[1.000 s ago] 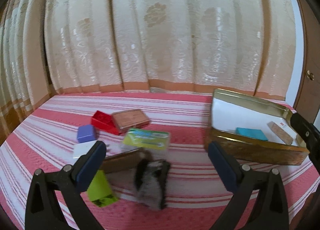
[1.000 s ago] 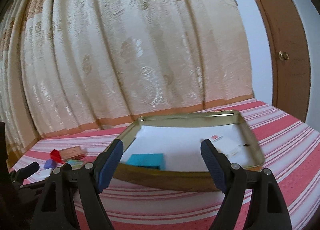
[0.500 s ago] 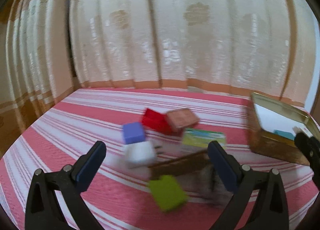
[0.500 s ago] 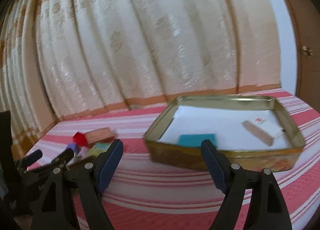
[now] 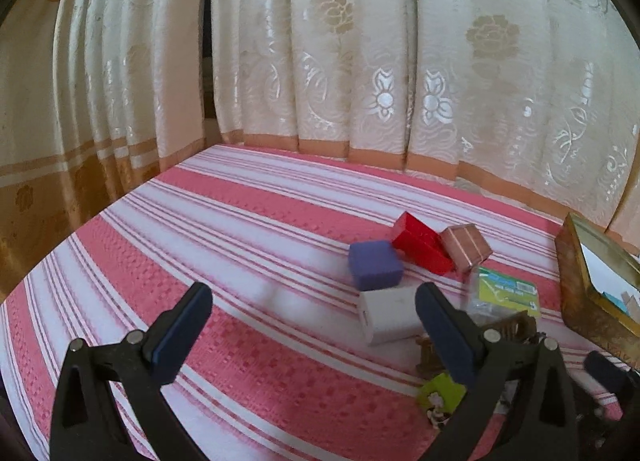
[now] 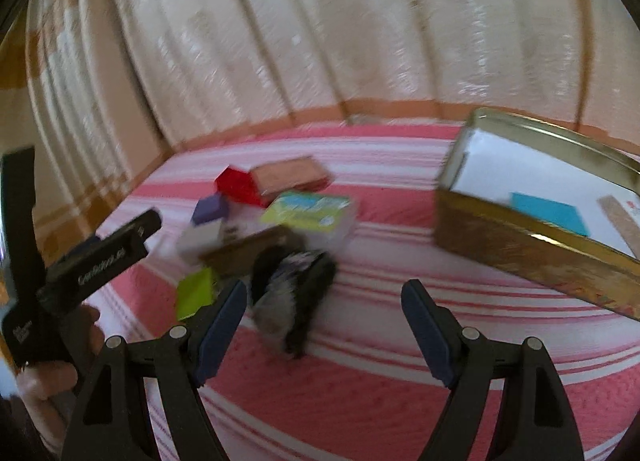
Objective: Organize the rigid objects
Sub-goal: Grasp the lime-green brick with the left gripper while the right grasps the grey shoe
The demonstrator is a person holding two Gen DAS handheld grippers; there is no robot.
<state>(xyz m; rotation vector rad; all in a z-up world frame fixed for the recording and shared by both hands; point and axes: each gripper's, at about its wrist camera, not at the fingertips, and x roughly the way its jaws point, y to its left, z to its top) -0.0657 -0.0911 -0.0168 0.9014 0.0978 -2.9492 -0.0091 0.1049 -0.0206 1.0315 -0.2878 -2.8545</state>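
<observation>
On the striped bed (image 5: 248, 221), a cluster of small things lies toward the right side: a purple box (image 5: 374, 265), a white block (image 5: 390, 316), a red box (image 5: 420, 245) and a copper-coloured box (image 5: 466, 245), with a gold tin (image 6: 520, 237) well apart further right, already holding a blue card (image 6: 550, 211). Both the left gripper (image 5: 310, 335) and the right gripper (image 6: 324, 327) stand wide open and hold nothing. The step looks like an approach for a pick. Next, one gripper needs lining up around a single piece, perhaps the white block.

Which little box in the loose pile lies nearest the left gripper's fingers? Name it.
The white box, just beside the left gripper's right finger; the purple box and red box lie farther back.
</observation>
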